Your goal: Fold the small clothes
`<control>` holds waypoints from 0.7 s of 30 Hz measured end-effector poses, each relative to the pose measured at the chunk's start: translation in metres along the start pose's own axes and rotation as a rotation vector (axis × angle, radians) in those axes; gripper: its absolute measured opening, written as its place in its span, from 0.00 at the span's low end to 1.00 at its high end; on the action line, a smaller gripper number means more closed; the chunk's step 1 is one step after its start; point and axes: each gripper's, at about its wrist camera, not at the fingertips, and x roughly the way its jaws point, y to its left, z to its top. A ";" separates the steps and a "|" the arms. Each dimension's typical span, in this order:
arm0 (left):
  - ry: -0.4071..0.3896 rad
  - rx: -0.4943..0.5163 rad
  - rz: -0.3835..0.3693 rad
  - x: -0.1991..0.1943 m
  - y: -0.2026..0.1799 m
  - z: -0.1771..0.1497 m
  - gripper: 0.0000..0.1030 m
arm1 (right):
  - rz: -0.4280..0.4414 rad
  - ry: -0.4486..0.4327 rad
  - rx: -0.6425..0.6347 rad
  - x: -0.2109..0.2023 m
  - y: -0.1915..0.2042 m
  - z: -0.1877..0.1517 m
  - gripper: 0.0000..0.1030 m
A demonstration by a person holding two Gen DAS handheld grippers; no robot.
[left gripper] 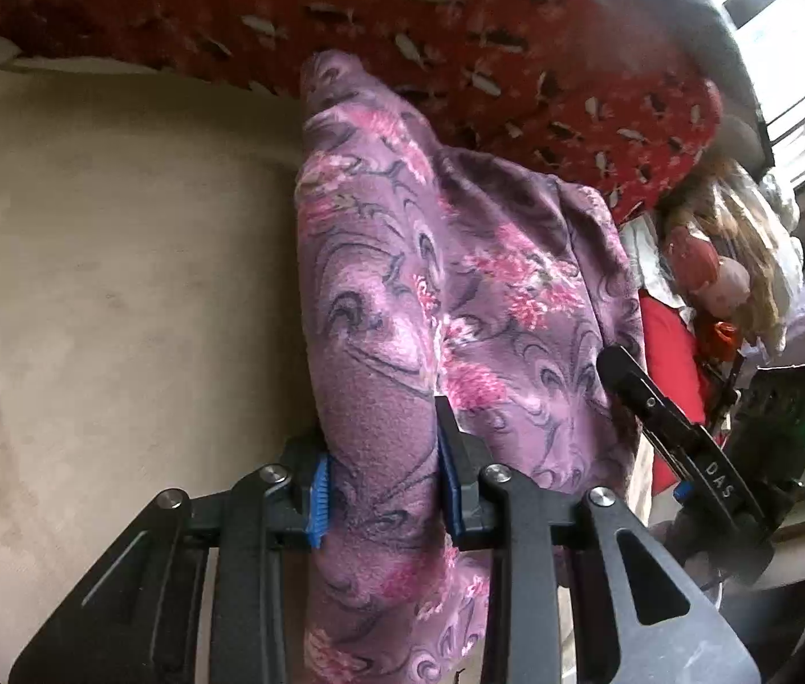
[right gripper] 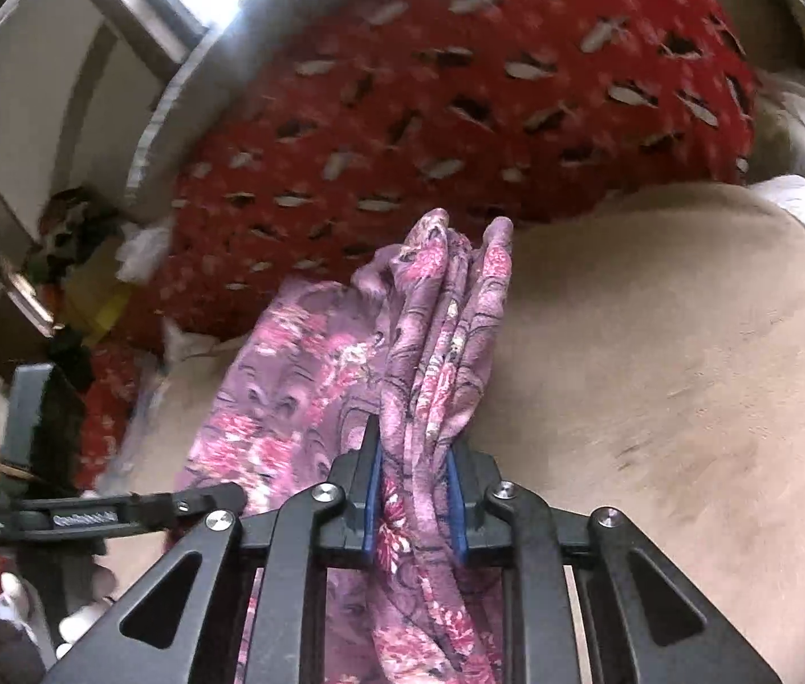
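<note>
A purple fleece garment (left gripper: 431, 285) with pink flower print hangs bunched over a beige bed surface (left gripper: 117, 285). My left gripper (left gripper: 382, 456) is shut on a thick fold of it, blue pads pressed on both sides. My right gripper (right gripper: 414, 473) is shut on another bunched edge of the same garment (right gripper: 436, 330), which stands up in ridges ahead of the fingers. The right gripper also shows at the right of the left wrist view (left gripper: 659, 404); the left gripper shows at the left of the right wrist view (right gripper: 117, 513).
A red blanket (left gripper: 459, 17) with white and black marks lies bunched behind the garment; it also shows in the right wrist view (right gripper: 459, 85). A doll (left gripper: 727, 262) and loose clothes sit beside a window at the right. Beige bed surface (right gripper: 687, 370) spreads to the right.
</note>
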 end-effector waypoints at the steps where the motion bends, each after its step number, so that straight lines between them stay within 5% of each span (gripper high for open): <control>1: -0.009 0.003 0.004 -0.009 0.004 -0.004 0.27 | 0.023 -0.001 0.004 -0.004 0.005 -0.003 0.18; 6: -0.040 -0.037 0.025 -0.047 0.044 -0.027 0.27 | 0.142 0.031 0.051 -0.011 0.031 -0.031 0.18; 11: 0.016 -0.115 0.076 -0.037 0.090 -0.061 0.30 | 0.211 0.069 0.139 0.006 0.036 -0.078 0.18; 13: 0.055 -0.153 0.092 -0.024 0.112 -0.072 0.40 | 0.145 0.135 0.179 0.026 0.026 -0.104 0.18; 15: 0.055 -0.203 0.030 -0.029 0.123 -0.075 0.42 | 0.118 0.186 0.233 0.036 0.013 -0.119 0.26; 17: 0.029 -0.199 0.015 -0.044 0.123 -0.072 0.39 | 0.129 0.156 0.314 0.026 0.002 -0.118 0.31; 21: -0.077 -0.083 0.050 -0.065 0.095 -0.049 0.41 | 0.041 0.039 0.256 0.000 0.013 -0.087 0.31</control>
